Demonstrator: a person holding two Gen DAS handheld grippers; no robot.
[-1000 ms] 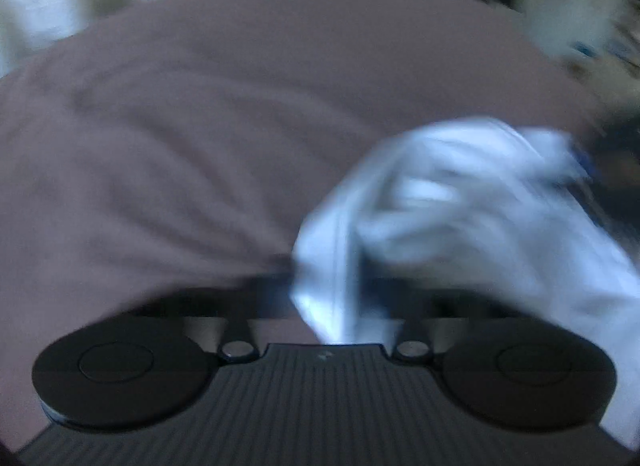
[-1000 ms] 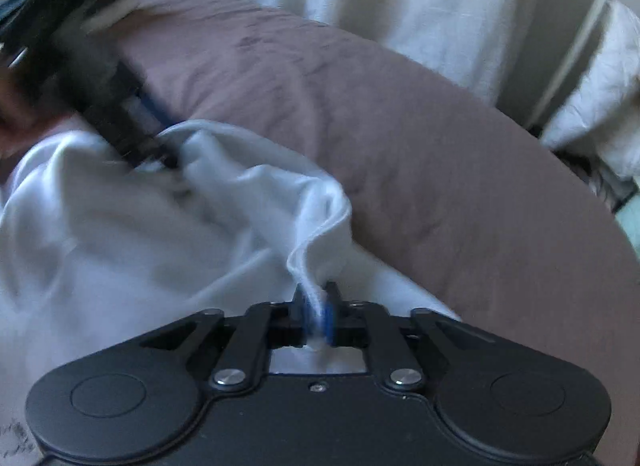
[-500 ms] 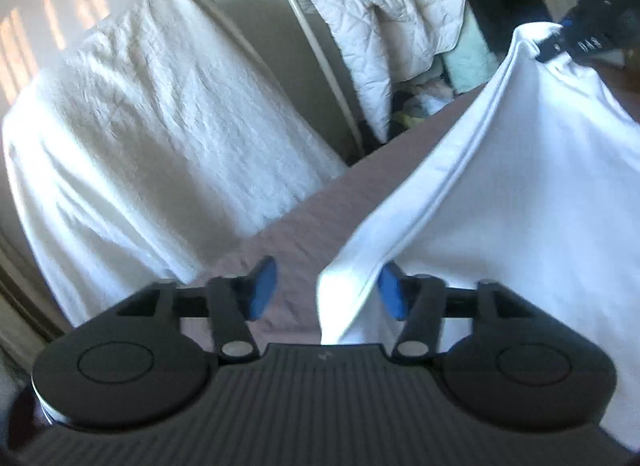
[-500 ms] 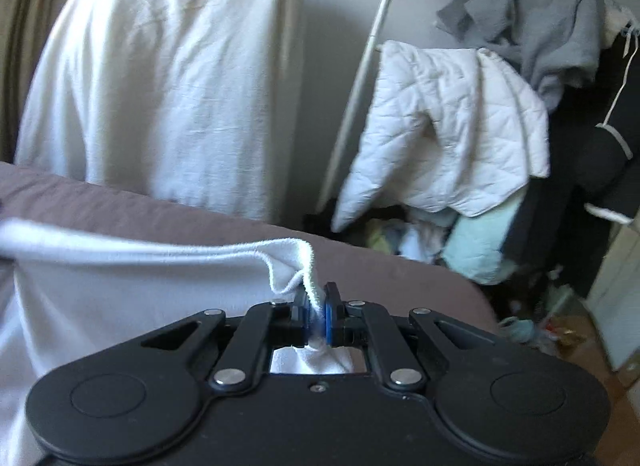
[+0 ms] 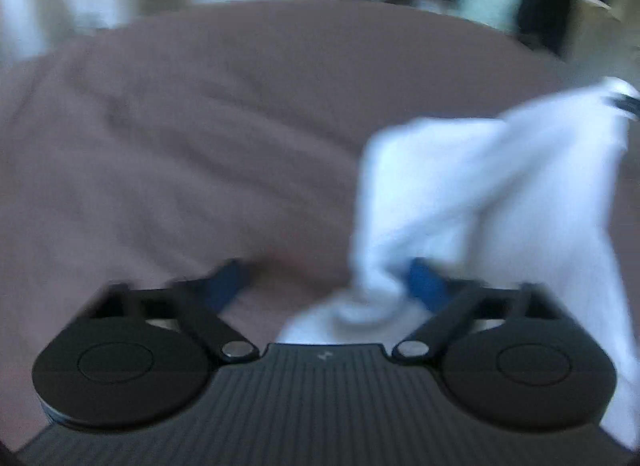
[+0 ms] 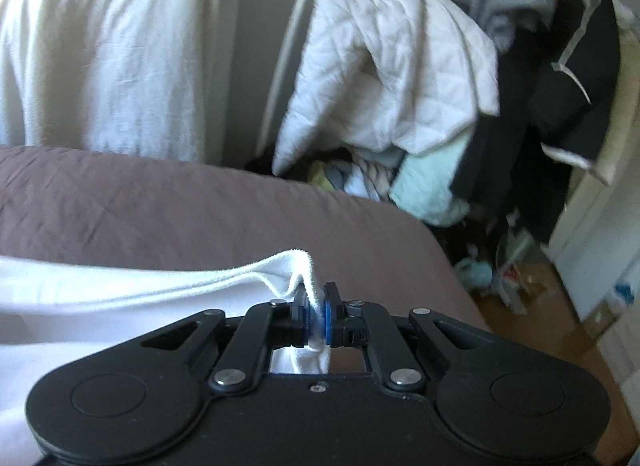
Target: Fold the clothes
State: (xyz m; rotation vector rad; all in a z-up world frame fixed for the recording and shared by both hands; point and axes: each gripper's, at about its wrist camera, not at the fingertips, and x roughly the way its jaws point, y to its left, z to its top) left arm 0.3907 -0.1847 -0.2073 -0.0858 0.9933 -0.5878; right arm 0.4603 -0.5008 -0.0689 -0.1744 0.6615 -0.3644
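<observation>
A white garment (image 5: 500, 185) hangs over the mauve bed cover (image 5: 200, 125). In the blurred left wrist view my left gripper (image 5: 324, 286) is open wide, and the cloth drapes against its right blue pad (image 5: 424, 286) without being clamped. My right gripper (image 6: 316, 312) is shut on a hemmed edge of the same white garment (image 6: 120, 306), which stretches off to the left above the bed cover (image 6: 200, 217). The right gripper's tip shows at the far right edge of the left wrist view, holding the cloth's upper corner.
Beyond the bed's far edge a white sheet (image 6: 100, 45) hangs over something tall. A white quilted jacket (image 6: 392, 73) and dark and grey clothes (image 6: 560, 85) hang on a rack to the right. Clutter lies on the wooden floor (image 6: 540, 286).
My left gripper opened wider and tipped down toward the bed, and the cloth slipped out from between its pads. My right gripper stayed shut on the hem and lowered slightly.
</observation>
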